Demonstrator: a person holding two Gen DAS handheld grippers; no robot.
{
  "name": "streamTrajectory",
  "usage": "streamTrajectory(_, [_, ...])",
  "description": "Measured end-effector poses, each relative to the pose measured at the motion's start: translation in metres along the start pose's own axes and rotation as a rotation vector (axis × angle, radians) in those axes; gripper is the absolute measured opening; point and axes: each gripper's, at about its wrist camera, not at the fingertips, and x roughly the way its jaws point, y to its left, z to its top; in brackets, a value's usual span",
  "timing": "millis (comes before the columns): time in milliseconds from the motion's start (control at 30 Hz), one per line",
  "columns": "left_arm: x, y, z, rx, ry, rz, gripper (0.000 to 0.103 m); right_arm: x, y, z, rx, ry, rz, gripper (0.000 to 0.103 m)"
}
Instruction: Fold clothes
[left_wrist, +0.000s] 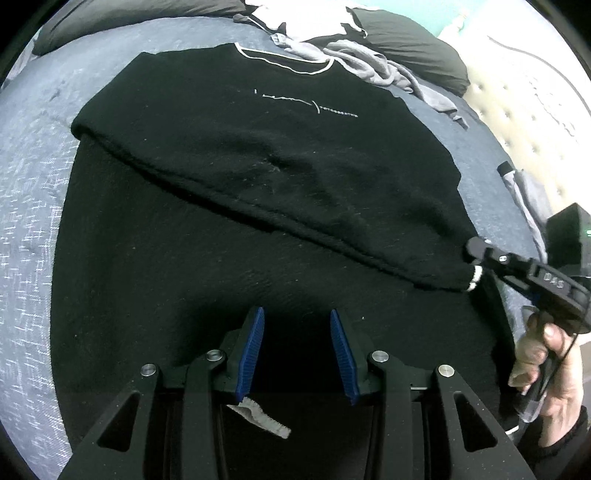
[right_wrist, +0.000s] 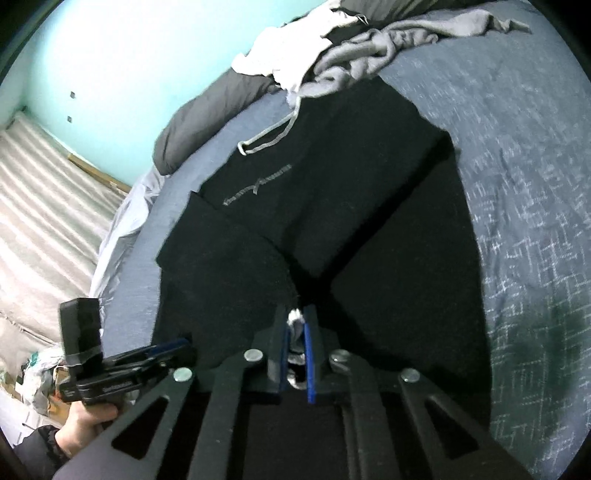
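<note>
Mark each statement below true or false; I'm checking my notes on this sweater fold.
1. The right gripper is shut on the sleeve cuff. True.
2. The left gripper grips the sweater's hem. False: it is open and holds nothing.
3. The black sweater lies on a bare wooden table. False: it lies on a blue-grey bedspread.
4. A sleeve is folded across the sweater's body. True.
5. Grey clothes lie beyond the collar. True.
</note>
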Motion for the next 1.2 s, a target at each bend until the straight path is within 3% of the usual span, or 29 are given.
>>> streamTrajectory(200, [0.006, -0.001, -0.002, -0.004, 0.004, 0.016, 0.043, -0.032, 0.013, 0.001, -0.007, -0.055, 0.064, 0.004])
streamTrajectory(533, [0.009, -0.003, -0.004, -0.006, 0.007, 0.03, 0.045, -0.08, 0.016, -0.003, -0.011, -0.122, 0.062, 0.004])
streamTrajectory(733, [-0.014, -0.004, 0.006, 0.006, -0.014, 0.05, 0.045, -0.079, 0.006, -0.007, 0.012, -0.111, 0.056, 0.003])
streamTrajectory(967, [-0.07, 0.058, 0.052, -0.058, -0.129, 0.144, 0.045, -0.074, -0.003, -0.008, 0.025, -0.098, 0.055, 0.003])
streamTrajectory(1200, [-0.062, 0.11, 0.083, -0.053, -0.115, 0.243, 0.045, -0.07, -0.008, -0.008, 0.038, -0.088, 0.052, 0.004])
